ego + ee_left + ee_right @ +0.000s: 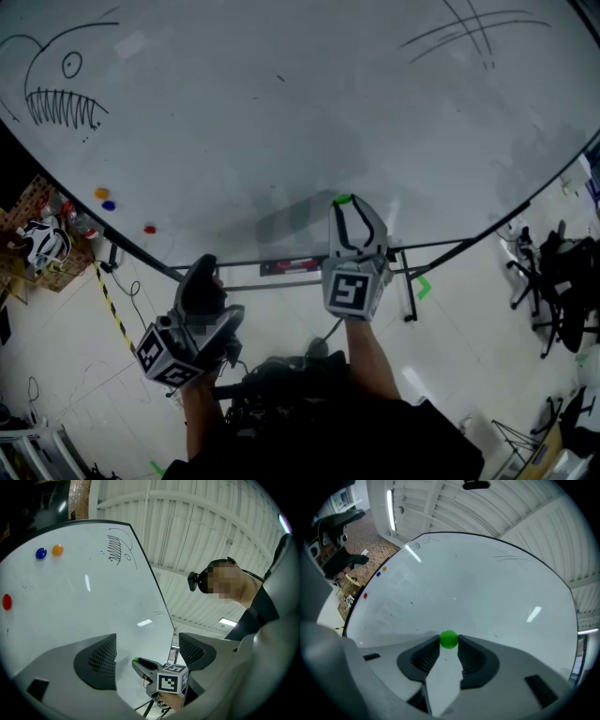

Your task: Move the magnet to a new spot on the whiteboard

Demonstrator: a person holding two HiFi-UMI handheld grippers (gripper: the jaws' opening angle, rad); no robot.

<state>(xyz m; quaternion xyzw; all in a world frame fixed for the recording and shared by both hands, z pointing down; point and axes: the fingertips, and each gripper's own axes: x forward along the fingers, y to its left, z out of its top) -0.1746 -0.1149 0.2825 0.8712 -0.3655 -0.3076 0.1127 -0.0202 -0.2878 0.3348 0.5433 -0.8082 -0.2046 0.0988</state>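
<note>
A small green magnet (343, 199) sits on the whiteboard (281, 112) close to its lower edge. My right gripper (345, 202) points at the board, and its two fingertips press on either side of the magnet. In the right gripper view the green magnet (449, 639) fills the gap between the tips of my right gripper (449, 642). My left gripper (202, 274) hangs lower left, below the board's edge. In the left gripper view my left gripper (147, 644) stands open with nothing between its jaws, and the green magnet (136, 659) shows at the tip of the right gripper.
An orange magnet (101, 193), a blue magnet (109, 204) and a red magnet (150, 229) stick to the board's lower left. A fish sketch (61, 89) fills the upper left. Office chairs (553, 281) stand at the right, and a cluttered box (37, 239) at the left.
</note>
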